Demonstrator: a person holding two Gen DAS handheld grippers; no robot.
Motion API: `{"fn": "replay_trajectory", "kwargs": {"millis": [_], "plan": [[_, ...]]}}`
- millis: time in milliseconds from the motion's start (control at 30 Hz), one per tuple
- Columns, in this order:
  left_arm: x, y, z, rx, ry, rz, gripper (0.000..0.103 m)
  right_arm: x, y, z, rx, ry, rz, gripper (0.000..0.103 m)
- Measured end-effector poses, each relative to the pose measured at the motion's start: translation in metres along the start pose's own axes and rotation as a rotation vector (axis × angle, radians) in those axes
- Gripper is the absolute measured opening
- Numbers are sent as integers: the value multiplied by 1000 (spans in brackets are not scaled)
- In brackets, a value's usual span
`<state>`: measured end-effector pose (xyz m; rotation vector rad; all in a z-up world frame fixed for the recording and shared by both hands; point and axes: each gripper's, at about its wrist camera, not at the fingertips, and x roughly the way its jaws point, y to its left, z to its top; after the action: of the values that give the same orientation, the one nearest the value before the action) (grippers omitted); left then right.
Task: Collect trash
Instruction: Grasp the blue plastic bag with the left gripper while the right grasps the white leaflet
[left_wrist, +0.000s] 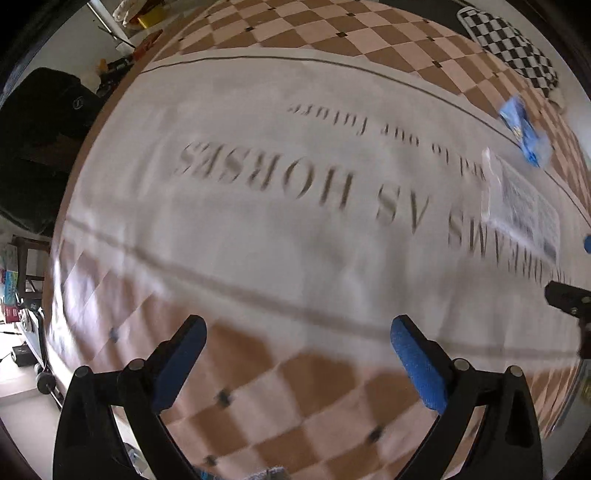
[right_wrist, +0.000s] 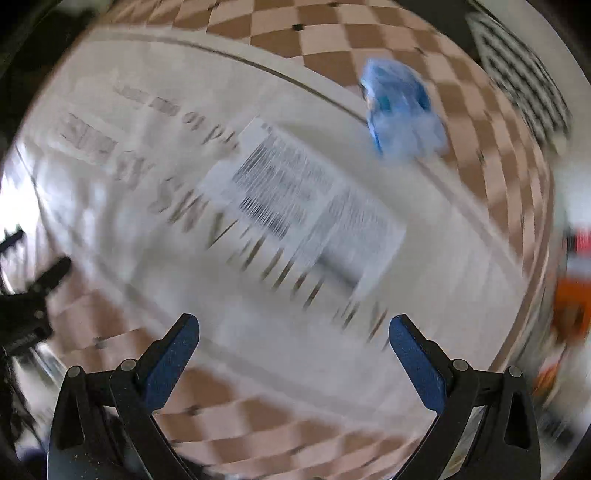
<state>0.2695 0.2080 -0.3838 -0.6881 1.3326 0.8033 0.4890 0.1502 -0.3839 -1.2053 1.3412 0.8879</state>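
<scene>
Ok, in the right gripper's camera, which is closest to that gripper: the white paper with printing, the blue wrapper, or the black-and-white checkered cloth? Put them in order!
Starting from the right gripper, which is open:
1. White printed paper, lying on the tablecloth just ahead of the gripper.
2. Blue wrapper, farther up and to the right, near the cloth's dark border line.
3. Checkered cloth, farthest, at the top right edge.

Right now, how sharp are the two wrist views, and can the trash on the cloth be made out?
Left wrist view: mild motion smear, cloth lettering readable, blue wrapper and printed paper squeezed at the fisheye's right edge. Right wrist view: heavy streaking; printed paper and blue wrapper recognisable only by shape and colour, print illegible.
</scene>
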Motion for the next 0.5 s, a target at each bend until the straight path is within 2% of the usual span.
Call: {"fn": "replay_trajectory", "kwargs": {"millis": [167, 300, 367, 433, 500], "plan": [[12, -3, 25, -27, 24, 30, 102, 29, 2, 46, -281, 58, -68, 103], [21, -3, 38, -31, 43, 48, 102, 40, 10, 60, -402, 74, -40, 103], [23, -1, 41, -40, 50, 53, 102, 39, 3, 60, -376, 64, 0, 100], [24, 0, 42, -45, 55, 46, 102, 37, -9, 54, -298, 43, 50, 92], [23, 2, 42, -35, 52, 45, 102, 39, -19, 45, -204, 49, 78, 92]]}}
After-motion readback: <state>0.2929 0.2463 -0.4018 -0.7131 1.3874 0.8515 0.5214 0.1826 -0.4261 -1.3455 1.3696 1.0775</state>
